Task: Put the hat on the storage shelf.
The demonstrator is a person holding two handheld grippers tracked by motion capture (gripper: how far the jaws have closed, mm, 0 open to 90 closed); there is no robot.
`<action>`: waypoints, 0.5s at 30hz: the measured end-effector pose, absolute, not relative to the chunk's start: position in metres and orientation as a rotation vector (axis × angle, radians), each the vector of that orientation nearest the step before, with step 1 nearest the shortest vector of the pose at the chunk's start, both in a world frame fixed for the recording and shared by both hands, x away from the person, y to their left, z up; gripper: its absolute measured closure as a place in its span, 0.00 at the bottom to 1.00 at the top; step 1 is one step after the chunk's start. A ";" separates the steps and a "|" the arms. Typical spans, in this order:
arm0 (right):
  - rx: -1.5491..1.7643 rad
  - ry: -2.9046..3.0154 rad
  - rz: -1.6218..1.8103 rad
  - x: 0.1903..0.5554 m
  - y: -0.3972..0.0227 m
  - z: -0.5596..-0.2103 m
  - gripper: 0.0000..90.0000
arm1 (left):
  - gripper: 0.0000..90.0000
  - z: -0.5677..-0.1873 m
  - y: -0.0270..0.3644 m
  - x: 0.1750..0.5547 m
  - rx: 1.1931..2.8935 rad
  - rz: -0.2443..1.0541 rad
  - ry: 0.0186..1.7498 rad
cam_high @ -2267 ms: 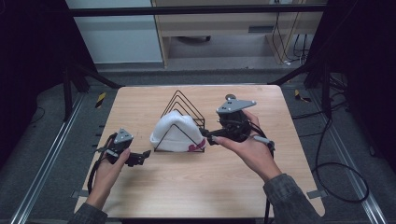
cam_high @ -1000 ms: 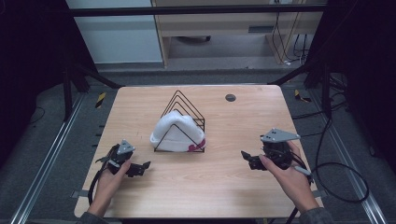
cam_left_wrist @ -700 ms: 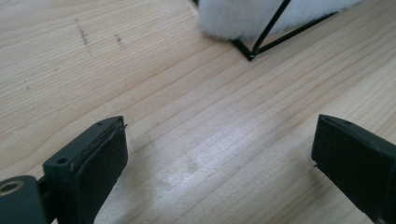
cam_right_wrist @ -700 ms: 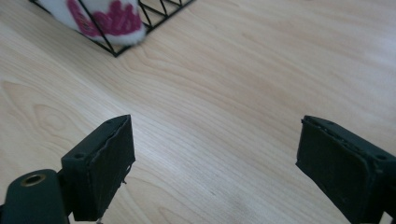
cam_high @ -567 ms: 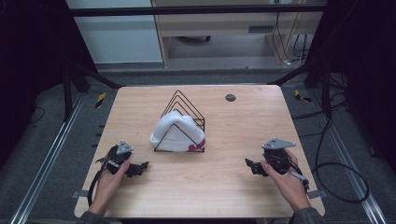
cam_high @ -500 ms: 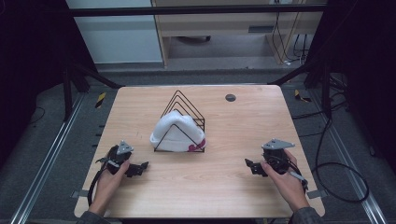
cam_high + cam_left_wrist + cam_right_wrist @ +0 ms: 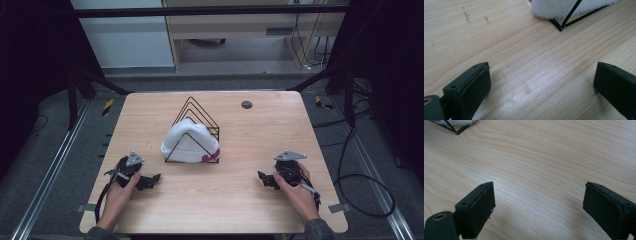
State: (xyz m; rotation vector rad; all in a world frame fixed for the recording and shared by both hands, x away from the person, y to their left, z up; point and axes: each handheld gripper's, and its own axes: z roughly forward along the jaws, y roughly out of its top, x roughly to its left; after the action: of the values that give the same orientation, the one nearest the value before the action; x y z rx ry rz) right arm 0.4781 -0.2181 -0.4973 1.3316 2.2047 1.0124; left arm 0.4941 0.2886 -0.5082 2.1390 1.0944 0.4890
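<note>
- Both fingers of the left gripper (image 7: pixel 150 181) are wide apart, over bare table (image 7: pixel 235 200).
- Right gripper (image 7: pixel 264 178) jaws are also apart, holding nothing.
- White hat (image 7: pixel 190 142) sits in the wire rack (image 7: pixel 196 111), between both grippers.

One camera hangs high above my side and looks forward and down at the whole table (image 7: pixel 235 195). A camera rides low on each of my grippers, very near the wood. Both see the wire rack (image 7: pixel 566 21) corner, toward 12 o'clock.
</note>
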 end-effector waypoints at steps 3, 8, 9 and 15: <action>1.351 2.185 1.013 0.482 -0.213 -0.500 0.12 | 0.00 -0.508 0.289 0.494 2.141 0.487 1.092; 1.367 2.153 0.993 0.491 -0.206 -0.503 0.13 | 0.00 -0.508 0.289 0.495 2.144 0.478 1.087; 1.373 2.145 0.986 0.492 -0.204 -0.503 0.13 | 0.00 -0.508 0.289 0.495 2.143 0.478 1.087; 1.414 2.115 0.973 0.501 -0.198 -0.507 0.13 | 0.00 -0.508 0.289 0.495 2.144 0.478 1.086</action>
State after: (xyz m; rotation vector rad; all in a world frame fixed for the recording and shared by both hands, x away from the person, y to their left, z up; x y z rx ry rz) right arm 0.5005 -0.1978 -0.5065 1.4138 2.1150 0.9728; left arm 0.4952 0.2891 -0.5083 2.1441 1.0861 0.4780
